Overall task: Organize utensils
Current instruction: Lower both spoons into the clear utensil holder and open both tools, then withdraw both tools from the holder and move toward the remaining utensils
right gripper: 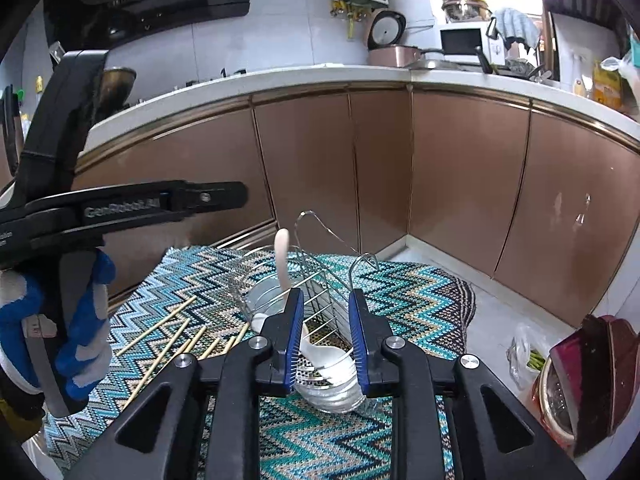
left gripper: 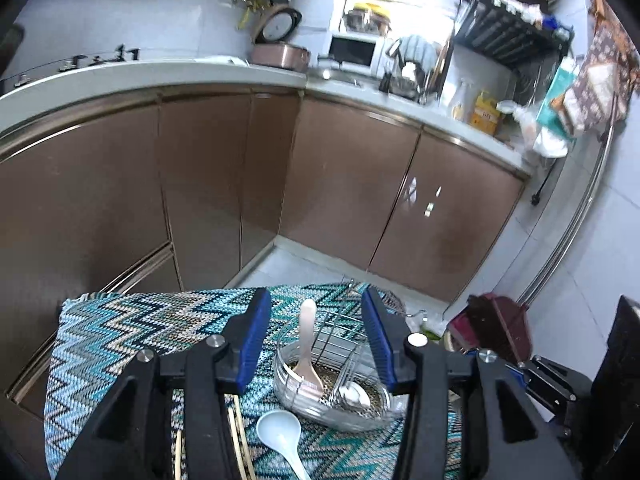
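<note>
The wire utensil holder (right gripper: pixel 320 320) is standing on the zigzag-patterned cloth (right gripper: pixel 420 304), with a pale rice paddle (left gripper: pixel 308 344) leaning upright inside it and a white spoon (right gripper: pixel 328 354) lying in its clear base. Another white spoon (left gripper: pixel 280 436) is lying on the cloth just beside the holder, and several bamboo chopsticks (right gripper: pixel 168 340) are lying scattered to its left. The left gripper (left gripper: pixel 316 340) is hovering with its jaws spread wide, gripping nothing. The right gripper (right gripper: pixel 324 336) is also hanging above the holder, jaws apart and empty.
</note>
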A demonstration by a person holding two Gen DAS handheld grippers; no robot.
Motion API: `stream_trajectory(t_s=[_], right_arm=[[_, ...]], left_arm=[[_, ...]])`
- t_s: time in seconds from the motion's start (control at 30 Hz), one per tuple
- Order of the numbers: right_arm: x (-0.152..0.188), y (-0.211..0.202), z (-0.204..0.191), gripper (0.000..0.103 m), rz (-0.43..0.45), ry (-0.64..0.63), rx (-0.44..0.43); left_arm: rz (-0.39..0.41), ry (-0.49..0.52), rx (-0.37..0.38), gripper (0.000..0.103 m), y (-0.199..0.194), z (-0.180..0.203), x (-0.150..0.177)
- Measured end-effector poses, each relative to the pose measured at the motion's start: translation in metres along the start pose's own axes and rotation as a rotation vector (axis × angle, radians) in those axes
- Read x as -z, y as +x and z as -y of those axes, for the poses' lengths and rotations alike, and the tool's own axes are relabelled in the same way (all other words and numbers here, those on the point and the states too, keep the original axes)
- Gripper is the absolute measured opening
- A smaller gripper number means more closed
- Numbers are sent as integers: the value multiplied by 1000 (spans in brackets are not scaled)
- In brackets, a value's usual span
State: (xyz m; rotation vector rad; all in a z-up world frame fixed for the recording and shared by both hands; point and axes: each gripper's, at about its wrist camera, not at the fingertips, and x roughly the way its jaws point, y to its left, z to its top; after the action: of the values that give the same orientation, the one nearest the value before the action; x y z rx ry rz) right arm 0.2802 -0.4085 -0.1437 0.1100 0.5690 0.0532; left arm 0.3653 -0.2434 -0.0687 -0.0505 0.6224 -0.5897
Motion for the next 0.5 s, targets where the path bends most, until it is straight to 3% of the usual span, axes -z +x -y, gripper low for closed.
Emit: stream_trajectory(t_s=[0.17,0.33,0.4,0.5], right_arm=[[20,-34,-12,49,44,10,13],[47,-55,-28,62,47,23,17],[58,-63,-36,69,43,20,10],[72,-69,-47,77,13,10,13]], left_arm=[[57,11,-55,45,-58,-9,28],[58,22,-130,45,-111,-22,57],[58,20,-164,53,-128,-27,66],[58,-7,-204,58,-150,-38,79]])
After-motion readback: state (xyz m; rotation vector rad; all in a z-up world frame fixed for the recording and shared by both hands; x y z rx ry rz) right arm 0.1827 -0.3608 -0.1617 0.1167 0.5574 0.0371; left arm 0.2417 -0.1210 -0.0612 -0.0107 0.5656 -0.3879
